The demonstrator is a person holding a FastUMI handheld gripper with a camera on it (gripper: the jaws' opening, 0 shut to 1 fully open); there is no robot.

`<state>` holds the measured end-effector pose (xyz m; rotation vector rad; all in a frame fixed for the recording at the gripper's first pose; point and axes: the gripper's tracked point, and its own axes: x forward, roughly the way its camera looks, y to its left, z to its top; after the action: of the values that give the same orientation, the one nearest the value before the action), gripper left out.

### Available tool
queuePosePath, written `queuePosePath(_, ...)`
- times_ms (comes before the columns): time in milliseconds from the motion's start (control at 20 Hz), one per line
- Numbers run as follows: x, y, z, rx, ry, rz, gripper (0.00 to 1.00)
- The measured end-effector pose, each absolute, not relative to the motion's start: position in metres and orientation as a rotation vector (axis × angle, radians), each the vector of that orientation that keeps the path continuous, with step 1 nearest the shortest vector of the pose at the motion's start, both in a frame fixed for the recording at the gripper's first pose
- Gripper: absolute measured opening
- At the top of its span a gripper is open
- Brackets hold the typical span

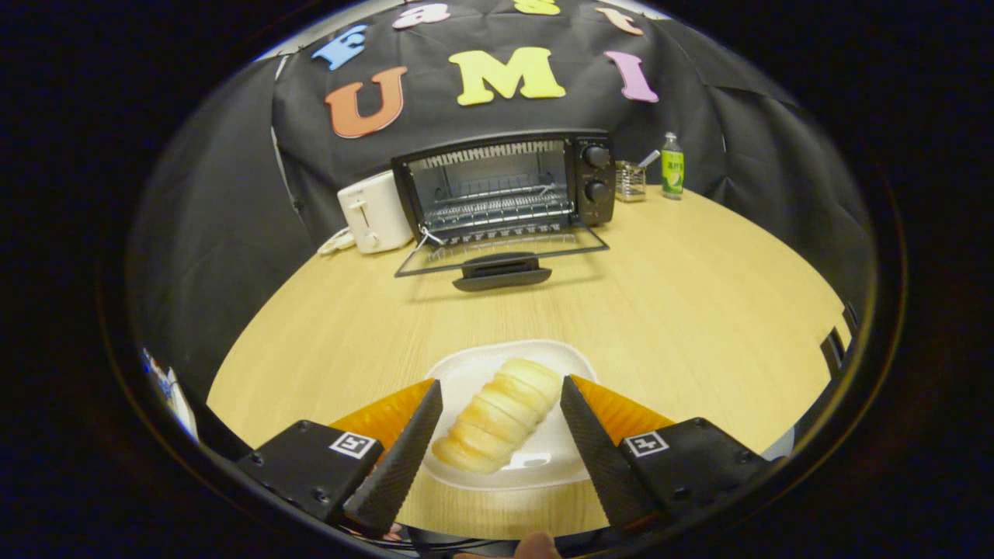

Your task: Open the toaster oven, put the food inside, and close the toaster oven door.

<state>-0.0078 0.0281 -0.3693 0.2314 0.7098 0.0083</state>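
A pale ridged bread roll (pixel 499 414) lies on a white plate (pixel 543 460) at the near side of the wooden table. My gripper (pixel 501 391) is open, one finger on each side of the roll with a gap to it, and I cannot tell whether it hovers above the roll or is level with it. Far beyond the fingers stands the black toaster oven (pixel 505 186). Its glass door (pixel 501 255) is folded down flat toward me, and the wire rack (pixel 497 206) inside is bare.
A white pop-up toaster (pixel 373 211) stands just left of the oven. Right of the oven are a small metal mesh holder (pixel 630 181) and a green bottle (pixel 672 166). Bare wooden table (pixel 683 295) stretches between plate and oven.
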Motion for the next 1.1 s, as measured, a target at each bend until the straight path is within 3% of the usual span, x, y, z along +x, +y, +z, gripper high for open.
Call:
queuePosePath(350, -0.007, 0.028, -0.394, 0.096, 0.748, -0.048, 0.95)
queuePosePath(400, -0.004, 0.030, -0.391, 0.100, 0.732, -0.047, 0.88)
queuePosePath(450, -0.003, 0.031, -0.393, 0.112, 0.738, -0.049, 0.87)
queuePosePath(700, 0.002, 0.031, -0.391, 0.160, 0.764, -0.026, 0.54)
queuePosePath(900, 0.005, 0.017, -0.389, 0.250, 0.790, -0.038, 0.41)
queuePosePath(1100, 0.004, 0.002, -0.377, 0.271, 0.767, -0.046, 0.39)
